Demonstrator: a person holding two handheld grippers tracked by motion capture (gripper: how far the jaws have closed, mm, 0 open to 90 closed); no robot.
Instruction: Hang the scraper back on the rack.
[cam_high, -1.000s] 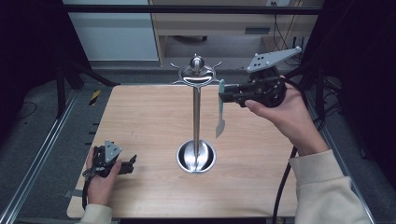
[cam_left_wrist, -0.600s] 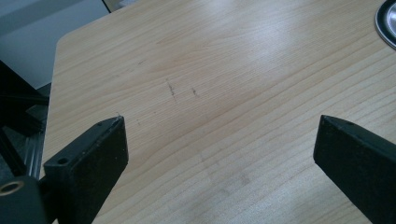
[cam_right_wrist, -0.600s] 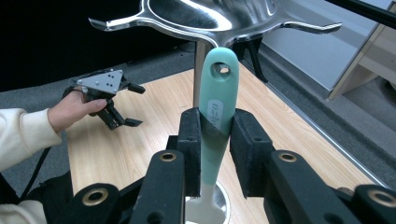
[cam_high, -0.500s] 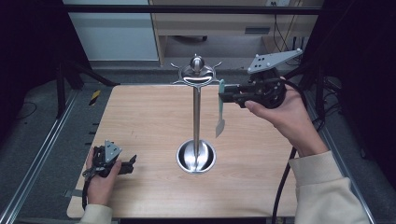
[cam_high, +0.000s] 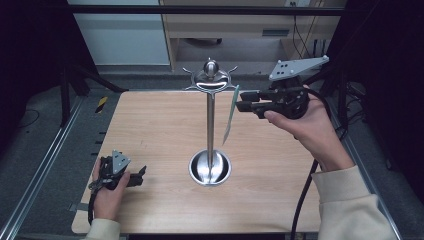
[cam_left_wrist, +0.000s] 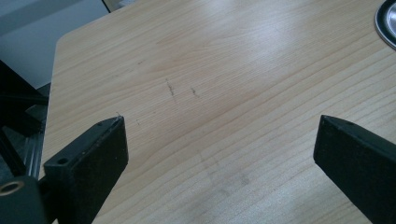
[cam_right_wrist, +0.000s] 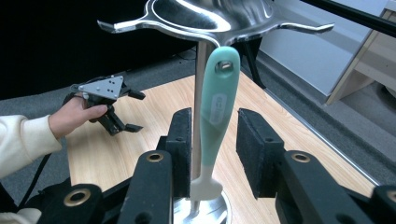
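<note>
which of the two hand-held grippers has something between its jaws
The right hand-held gripper, raised beside the metal stand: a teal-handled utensil hangs between its jaws. The left hand-held gripper sits low over bare table, jaws apart.

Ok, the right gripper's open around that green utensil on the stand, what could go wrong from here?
1. The utensil seems to hang from the stand by its handle hole, close against one jaw of the right gripper; a sideways move could knock it off.
2. The stand is tall on a small round base, and the left gripper sits far off, so a bump could tip it.
</note>
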